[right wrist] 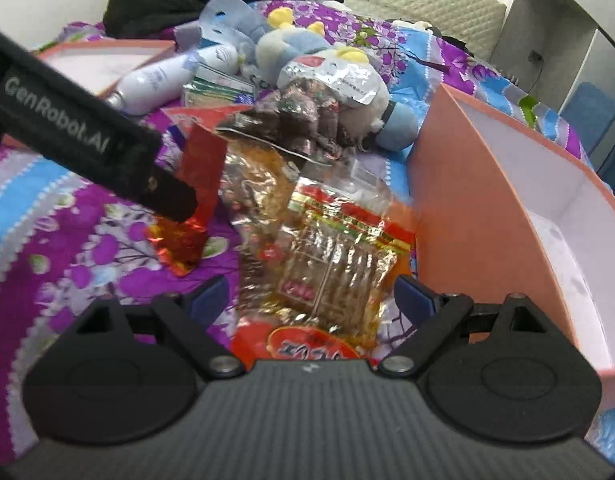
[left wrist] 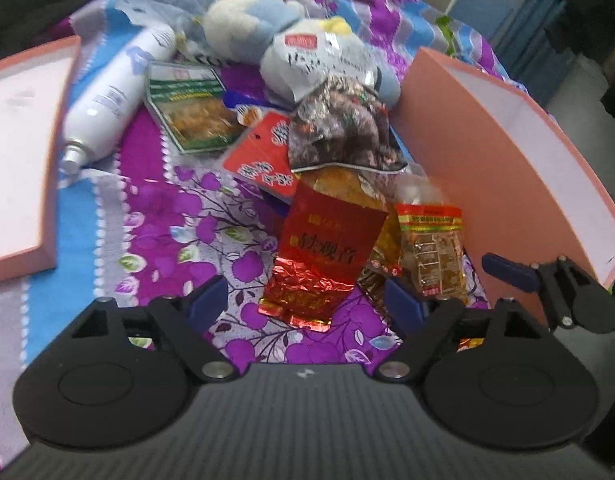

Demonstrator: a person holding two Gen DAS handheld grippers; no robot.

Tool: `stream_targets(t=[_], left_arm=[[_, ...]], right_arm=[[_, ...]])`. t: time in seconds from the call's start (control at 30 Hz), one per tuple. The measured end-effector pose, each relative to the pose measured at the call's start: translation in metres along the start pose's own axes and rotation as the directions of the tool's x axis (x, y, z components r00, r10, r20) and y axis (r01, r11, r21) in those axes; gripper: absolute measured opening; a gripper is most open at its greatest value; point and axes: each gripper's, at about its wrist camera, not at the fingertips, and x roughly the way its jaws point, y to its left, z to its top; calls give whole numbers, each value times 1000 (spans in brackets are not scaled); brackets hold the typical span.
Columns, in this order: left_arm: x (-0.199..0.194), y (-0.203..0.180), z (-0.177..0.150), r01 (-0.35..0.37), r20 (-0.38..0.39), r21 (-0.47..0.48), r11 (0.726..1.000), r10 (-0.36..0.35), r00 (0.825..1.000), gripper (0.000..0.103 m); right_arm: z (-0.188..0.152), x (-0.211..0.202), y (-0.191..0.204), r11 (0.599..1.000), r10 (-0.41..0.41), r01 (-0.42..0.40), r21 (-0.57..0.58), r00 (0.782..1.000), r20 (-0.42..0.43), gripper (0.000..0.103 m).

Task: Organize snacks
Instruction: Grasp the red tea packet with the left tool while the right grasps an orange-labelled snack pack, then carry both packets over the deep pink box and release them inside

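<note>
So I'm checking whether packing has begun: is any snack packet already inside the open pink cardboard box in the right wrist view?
No, the open pink cardboard box shows only its bare white inside.

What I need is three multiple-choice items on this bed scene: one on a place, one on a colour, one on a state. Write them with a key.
1. In the left wrist view, where does the white bottle lie from the green packet?
A. left of it
B. right of it
C. on top of it

2. What colour is the outer wall of the open box?
A. green
B. salmon pink
C. black

3. How does the left gripper stand at the red foil packet?
A. shut on it
B. shut, empty
C. open, pads clear of it

Key:
1 A: the bottle lies off the packet's left edge.
2 B: the wall shows pink against the purple bedspread.
3 C: a gap shows between each pad and the foil.
</note>
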Motion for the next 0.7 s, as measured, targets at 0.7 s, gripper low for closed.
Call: stream_targets(t=[0.7], left_arm=[[11, 7, -7, 31, -20, -50, 998, -32, 999, 63]], right_arm=[[-2, 6, 0, 993, 109, -108, 49, 994, -11, 51]])
